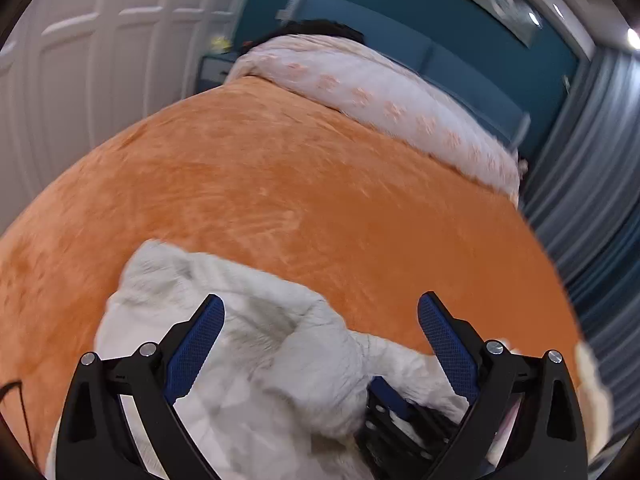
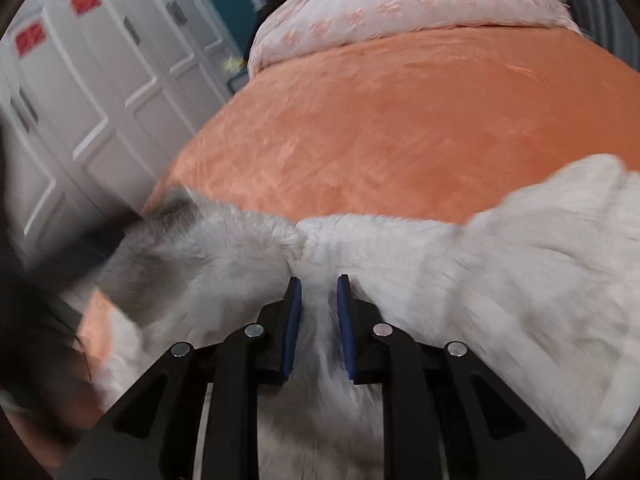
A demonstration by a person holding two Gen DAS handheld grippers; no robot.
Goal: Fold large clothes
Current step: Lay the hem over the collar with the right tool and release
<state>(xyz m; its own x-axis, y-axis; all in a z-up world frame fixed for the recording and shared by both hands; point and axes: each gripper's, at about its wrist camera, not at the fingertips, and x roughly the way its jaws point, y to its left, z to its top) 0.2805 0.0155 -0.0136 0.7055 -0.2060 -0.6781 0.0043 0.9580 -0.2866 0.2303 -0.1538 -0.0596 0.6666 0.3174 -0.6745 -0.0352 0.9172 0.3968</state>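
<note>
Where white wardrobes point(image 2: 92, 92) stand, orange bedspread point(image 2: 400, 128) lies.

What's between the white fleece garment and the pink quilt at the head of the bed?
Only bare orange blanket. In the right wrist view it runs unbroken from the white fleece garment up to the pink quilt; the left wrist view agrees.

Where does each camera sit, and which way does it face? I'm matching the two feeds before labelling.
Left wrist: on the left gripper, jaws wide open, looking down over the fluffy white garment toward the orange plush bedspread.
Right wrist: on the right gripper, narrow jaws pinching a bunched fold of the garment, facing the bedspread.
Shared: garment, bedspread, pale pink rolled quilt, white panelled wardrobe.
</note>
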